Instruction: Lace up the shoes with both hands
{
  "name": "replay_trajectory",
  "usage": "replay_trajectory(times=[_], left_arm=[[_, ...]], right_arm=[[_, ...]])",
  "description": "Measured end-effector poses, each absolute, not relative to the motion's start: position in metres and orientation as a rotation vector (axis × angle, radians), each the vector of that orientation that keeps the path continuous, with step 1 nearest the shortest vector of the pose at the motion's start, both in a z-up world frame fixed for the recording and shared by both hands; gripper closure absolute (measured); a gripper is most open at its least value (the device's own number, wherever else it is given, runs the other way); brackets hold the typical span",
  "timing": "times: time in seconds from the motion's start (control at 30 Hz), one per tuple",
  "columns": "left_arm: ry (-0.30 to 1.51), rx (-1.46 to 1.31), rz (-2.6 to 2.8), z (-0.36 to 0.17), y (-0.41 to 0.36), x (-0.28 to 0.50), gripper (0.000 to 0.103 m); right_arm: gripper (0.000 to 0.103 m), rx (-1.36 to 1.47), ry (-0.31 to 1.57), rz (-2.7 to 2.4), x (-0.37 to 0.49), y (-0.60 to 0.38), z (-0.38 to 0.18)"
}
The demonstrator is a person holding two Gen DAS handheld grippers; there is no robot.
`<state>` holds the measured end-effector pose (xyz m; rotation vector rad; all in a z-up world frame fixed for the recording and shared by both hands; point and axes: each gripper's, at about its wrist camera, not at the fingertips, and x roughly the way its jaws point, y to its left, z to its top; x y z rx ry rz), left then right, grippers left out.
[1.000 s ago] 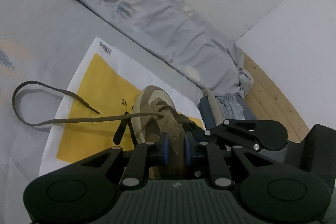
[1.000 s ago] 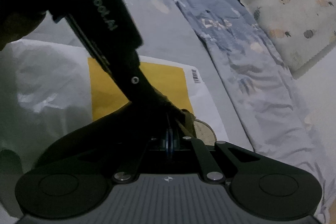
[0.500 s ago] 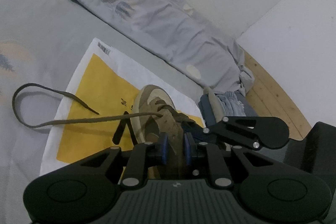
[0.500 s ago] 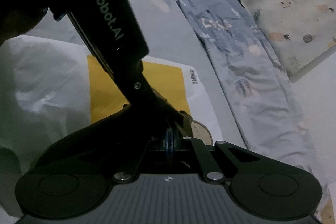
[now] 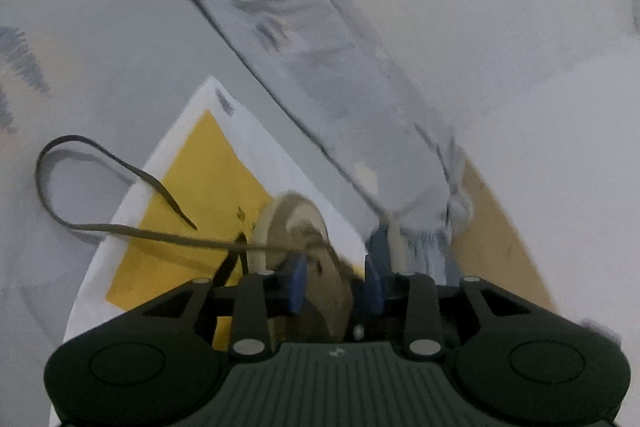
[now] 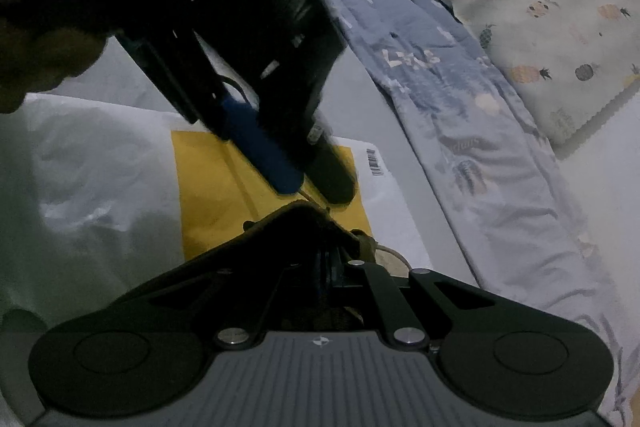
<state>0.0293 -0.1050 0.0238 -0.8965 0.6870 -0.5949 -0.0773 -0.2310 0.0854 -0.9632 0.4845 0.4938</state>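
My left gripper (image 5: pixel 336 281) is opening around the shoe (image 5: pixel 304 251); the right gripper (image 6: pixel 334 269) is clamped shut on its collar. The lace (image 5: pixel 120 223) trails left across the yellow mailer (image 5: pixel 200 187), whose barcode (image 6: pixel 374 161) is unreadable.

A grey bedsheet (image 5: pixel 132 39) carries a yellow-and-white mailer bag (image 5: pixel 208 167); a rumpled blue quilt (image 6: pixel 460 115) alongside.

I'm seeing the shoe (image 5: pixel 304 251) sitting on the mailer bag (image 5: pixel 192 167), w/ the bag lying on the bedsheet (image 5: pixel 120 47). Shoelace (image 5: pixel 120 227) is trailing left off the bag. Quilt (image 5: pixel 320 87) is lying behind, to the right.
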Motion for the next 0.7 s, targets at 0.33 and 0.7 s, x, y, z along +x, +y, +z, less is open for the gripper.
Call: replay_trajectory(times=[0.33,0.7], left_arm=[[0.713,-1.044,-0.477,0.003,-0.114,0.042,0.076],[0.734,-1.109,-0.450,-0.008,-0.117,0.036,0.089]], right_arm=[[0.103,-0.910,0.476,0.489,-0.079,-0.234,0.088],[0.103,-0.900,0.473,0.480,-0.083,-0.232,0.087]])
